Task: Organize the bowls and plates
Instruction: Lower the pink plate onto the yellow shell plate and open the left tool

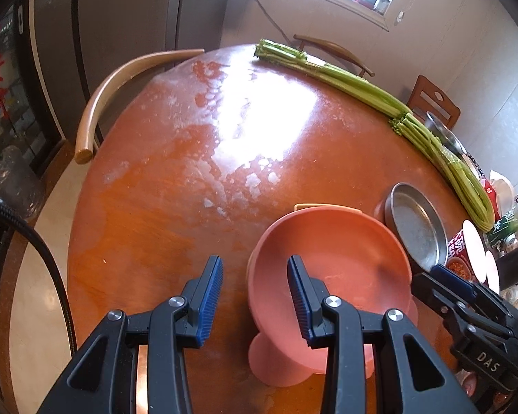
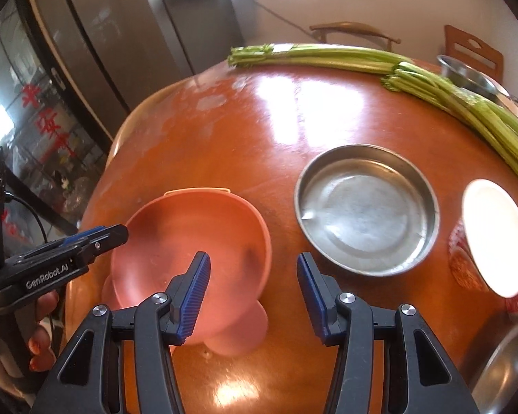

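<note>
**Pink bowl between two open grippers on a glossy round desk**

At far left we see a curved pale wooden chair back (image 1: pixel 121 82) hugging the round, reddish desk (image 1: pixel 190 172), whose lacquer is glossy and blotched with cloudy patches. The left gripper (image 1: pixel 255 296) has black arms and ribbed blue fingers (image 1: pixel 210 303). They stand apart, straddling the near-left rim of the bowl (image 1: pixel 345 258) without pinching it. In the right wrist view a hand (image 2: pixel 41 327) holds this gripper at the lower left.

The bowl is smooth, matte pink and deep. It stands on a round foot at the near edge of the desk, with a yellow rim peeking out behind it. The right gripper (image 2: pixel 253 289) also stands open, one finger over the bowl's right side, and grips nothing.

Just right of the bowl sits a shallow, round, scuffed steel pan (image 2: pixel 366 210). Behind it long, ridged green celery (image 2: pixel 431 82) runs along the far edge. A red printed cup (image 2: pixel 466 269) with a flat white lid stands at far right.
</note>
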Demonstrator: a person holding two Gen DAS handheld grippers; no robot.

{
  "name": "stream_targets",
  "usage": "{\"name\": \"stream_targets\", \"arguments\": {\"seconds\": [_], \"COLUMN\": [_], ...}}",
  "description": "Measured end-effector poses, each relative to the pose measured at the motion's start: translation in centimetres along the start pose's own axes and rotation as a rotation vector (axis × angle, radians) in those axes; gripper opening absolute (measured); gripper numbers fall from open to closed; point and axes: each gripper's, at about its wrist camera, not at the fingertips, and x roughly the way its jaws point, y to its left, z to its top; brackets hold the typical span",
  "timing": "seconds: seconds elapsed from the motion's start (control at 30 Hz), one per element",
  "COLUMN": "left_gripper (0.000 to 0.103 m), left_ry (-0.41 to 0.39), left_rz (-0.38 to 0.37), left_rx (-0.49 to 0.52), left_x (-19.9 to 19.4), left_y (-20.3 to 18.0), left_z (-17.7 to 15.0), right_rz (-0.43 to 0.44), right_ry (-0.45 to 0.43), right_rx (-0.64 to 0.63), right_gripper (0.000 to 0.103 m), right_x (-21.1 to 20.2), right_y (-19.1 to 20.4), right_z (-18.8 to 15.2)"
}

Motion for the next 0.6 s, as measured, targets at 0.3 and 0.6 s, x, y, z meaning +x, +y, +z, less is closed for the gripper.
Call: {"name": "stream_targets", "arguments": {"seconds": [0.3, 0.6], "left_gripper": [0.039, 0.039], "left_ry": [-0.029, -0.047], "left_rz": [-0.015, -0.020], "left_rx": [0.066, 0.147], "left_x": [-1.9, -2.9], "left_y": [-3.0, -6.8], "left_z": [-0.4, -0.3], "right_rz": [-0.022, -0.029], "right_ry": [-0.053, -0.082], "right_rx": [0.091, 0.188], "right_gripper": [0.054, 0.054], "right_x": [-3.6, -5.6], "right_y": [-3.5, -6.6], "right_z": [-1.9, -3.6]}}
